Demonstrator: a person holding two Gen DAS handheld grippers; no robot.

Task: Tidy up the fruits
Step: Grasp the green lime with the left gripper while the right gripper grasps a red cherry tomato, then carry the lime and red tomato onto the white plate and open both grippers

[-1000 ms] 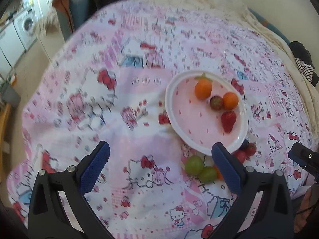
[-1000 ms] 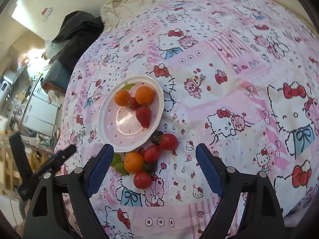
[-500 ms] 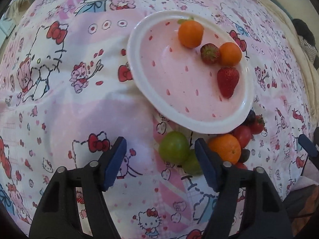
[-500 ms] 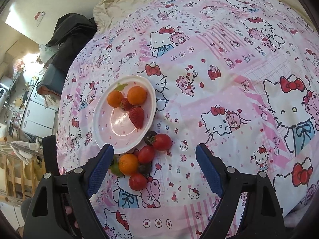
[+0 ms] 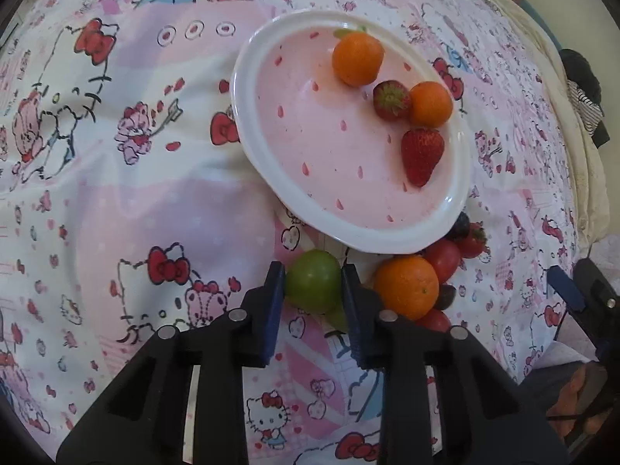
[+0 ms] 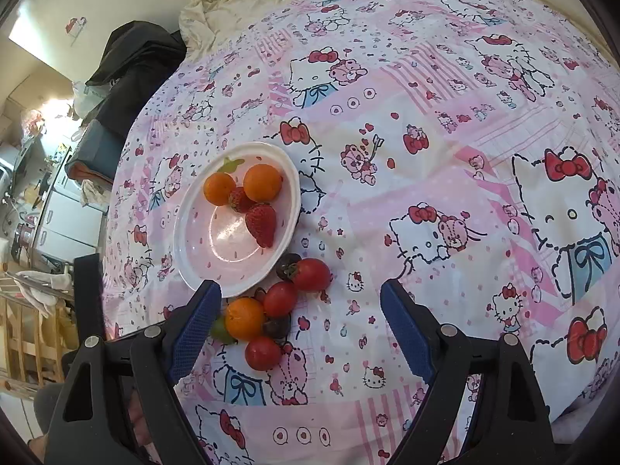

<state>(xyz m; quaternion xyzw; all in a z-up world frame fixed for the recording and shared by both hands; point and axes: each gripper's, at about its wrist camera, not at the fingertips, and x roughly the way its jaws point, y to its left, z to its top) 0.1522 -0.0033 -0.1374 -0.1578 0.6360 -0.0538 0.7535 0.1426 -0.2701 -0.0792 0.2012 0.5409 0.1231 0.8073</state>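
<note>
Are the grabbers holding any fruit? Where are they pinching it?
The left gripper pinches a green fruit by its two sides, with the fruit low on the cloth. The right gripper is open and holds nothing.

The plate (image 5: 248, 116) is shiny and smooth. The sheet (image 5: 116, 193) is soft cloth. The green fruit (image 5: 313, 281) is shiny.

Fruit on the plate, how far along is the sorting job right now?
Partly done. The plate holds two oranges and two strawberries. In hand: the left gripper has its jaws against a green fruit beside the plate. The right gripper is open, holding nothing. Left on the sheet: an orange, three tomatoes, some dark fruit and a second green one.
</note>
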